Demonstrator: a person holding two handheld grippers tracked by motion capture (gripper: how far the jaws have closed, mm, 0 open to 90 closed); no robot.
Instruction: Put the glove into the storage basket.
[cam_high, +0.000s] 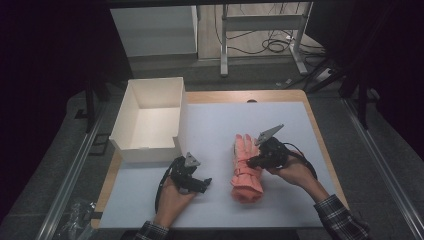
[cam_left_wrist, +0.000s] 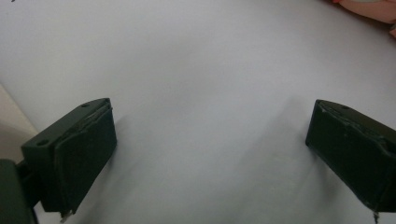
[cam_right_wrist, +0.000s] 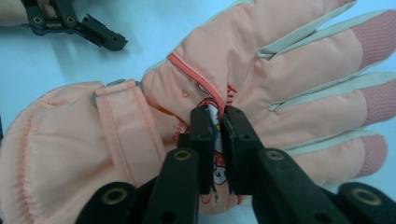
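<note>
A pink padded glove (cam_high: 244, 175) lies flat on the white mat, fingers pointing away from me. My right gripper (cam_high: 251, 161) comes at its back from the right. In the right gripper view the glove (cam_right_wrist: 285, 56) spreads across the frame, and my right gripper (cam_right_wrist: 218, 114) is shut on a raised fold of its fabric near the printed patch. My left gripper (cam_high: 206, 183) rests on the mat left of the glove, jaws open with bare mat between them (cam_left_wrist: 210, 135). A corner of the glove (cam_left_wrist: 373, 7) shows at the top right of the left gripper view.
An open white cardboard box (cam_high: 148, 154) stands at the table's back left, just behind my left hand. The white mat (cam_high: 280, 120) covers most of the wooden table. The left gripper (cam_right_wrist: 100, 37) shows far off in the right gripper view.
</note>
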